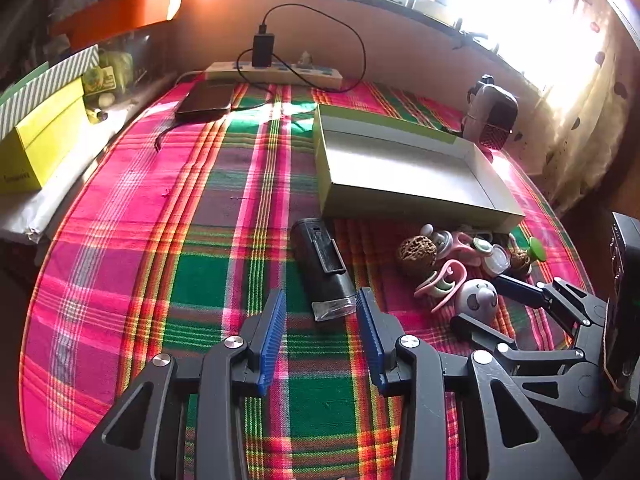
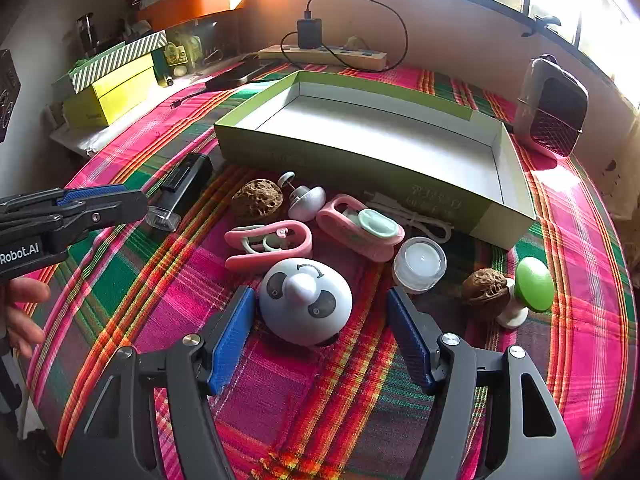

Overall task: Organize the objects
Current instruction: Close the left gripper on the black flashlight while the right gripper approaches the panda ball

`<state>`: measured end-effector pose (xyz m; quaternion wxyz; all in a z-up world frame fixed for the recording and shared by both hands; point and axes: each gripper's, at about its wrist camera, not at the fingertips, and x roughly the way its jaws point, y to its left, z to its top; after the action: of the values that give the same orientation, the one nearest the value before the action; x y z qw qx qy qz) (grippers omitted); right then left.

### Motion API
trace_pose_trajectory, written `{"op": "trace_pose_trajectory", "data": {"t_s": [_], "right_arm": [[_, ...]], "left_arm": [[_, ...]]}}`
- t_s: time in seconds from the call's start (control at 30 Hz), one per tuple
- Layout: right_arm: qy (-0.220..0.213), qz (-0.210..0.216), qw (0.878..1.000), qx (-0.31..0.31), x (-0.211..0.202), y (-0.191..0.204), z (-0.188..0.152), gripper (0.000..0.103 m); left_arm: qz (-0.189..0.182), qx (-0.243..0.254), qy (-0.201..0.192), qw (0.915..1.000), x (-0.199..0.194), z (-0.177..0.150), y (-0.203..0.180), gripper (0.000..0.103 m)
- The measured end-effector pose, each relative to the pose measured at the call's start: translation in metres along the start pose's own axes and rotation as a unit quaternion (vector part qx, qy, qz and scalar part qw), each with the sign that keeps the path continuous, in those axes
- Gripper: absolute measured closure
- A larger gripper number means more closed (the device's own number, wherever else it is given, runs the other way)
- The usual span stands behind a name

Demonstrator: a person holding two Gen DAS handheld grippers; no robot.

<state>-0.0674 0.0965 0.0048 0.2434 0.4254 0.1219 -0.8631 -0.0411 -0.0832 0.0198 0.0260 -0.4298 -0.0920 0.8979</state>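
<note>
The box is empty; nothing is sorted yet. The torch and the toys at 6 o'clock of it wait. Left gripper and right gripper are both wide and hold nothing.

two black plastic grippers, left gripper, right gripper, ribbed blue pads on each finger, angular black linkage arms with triangular cut-outs, round silver screws at pivots, white "robot.ai" lettering on left body, bare hand
</note>
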Motion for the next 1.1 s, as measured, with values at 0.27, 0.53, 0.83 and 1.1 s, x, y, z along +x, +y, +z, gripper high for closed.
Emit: {"op": "trace_pose_trajectory", "data": {"t_s": [0.27, 0.53, 0.83, 1.1], "right_arm": [[0.0, 0.001, 1.0, -0.002, 0.0, 0.0, 0.0, 0.035], [0.0, 0.0, 1.0, -0.003, 0.001, -0.001, 0.001, 0.035], [0.0, 0.0, 1.0, -0.002, 0.002, -0.001, 0.003, 0.035], [-0.001, -0.002, 1.0, -0.002, 0.002, -0.001, 0.003, 0.035]], "left_arm": [[0.019, 0.021, 0.016, 0.9995, 0.023, 0.01, -0.014, 0.067], [0.045, 0.025, 0.021, 0.9984, 0.035, 0.015, -0.015, 0.067], [0.048, 0.019, 0.018, 0.9985, 0.038, 0.017, -0.014, 0.067], [0.055, 0.028, 0.014, 0.998, 0.038, 0.016, -0.016, 0.07]]}}
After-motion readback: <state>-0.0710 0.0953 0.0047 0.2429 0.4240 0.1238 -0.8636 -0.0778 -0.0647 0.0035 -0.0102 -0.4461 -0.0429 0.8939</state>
